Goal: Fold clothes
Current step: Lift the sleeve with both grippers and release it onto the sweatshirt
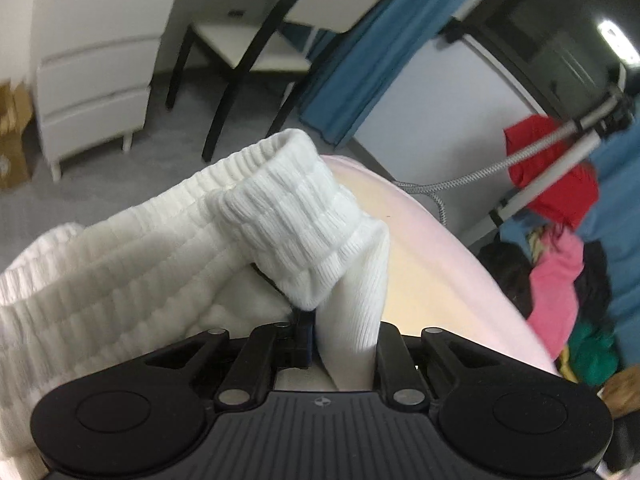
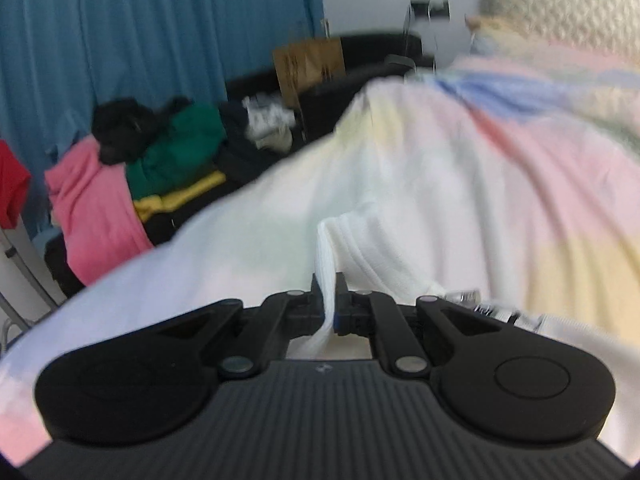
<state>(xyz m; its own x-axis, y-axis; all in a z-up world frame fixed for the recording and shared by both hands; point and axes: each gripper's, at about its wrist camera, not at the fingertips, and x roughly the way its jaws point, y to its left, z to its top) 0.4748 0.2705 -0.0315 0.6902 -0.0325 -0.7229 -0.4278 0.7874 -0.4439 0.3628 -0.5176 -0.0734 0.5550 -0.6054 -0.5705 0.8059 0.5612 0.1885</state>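
Note:
A white knitted garment (image 1: 168,248) with a ribbed cuff (image 1: 296,216) fills the left wrist view. My left gripper (image 1: 320,320) is shut on its white fabric, which drapes over the fingers and hides their tips. In the right wrist view my right gripper (image 2: 329,296) is shut on a thin edge of the same white garment (image 2: 384,248), held over the bed with its pastel striped cover (image 2: 540,168). The view is blurred by motion.
A heap of clothes, pink (image 2: 92,204), green (image 2: 176,148) and black, lies on a dark couch beside the bed. A blue curtain (image 2: 140,32), a tripod (image 1: 560,152) with a red garment, a chair (image 1: 248,48) and white drawers (image 1: 92,92) stand around.

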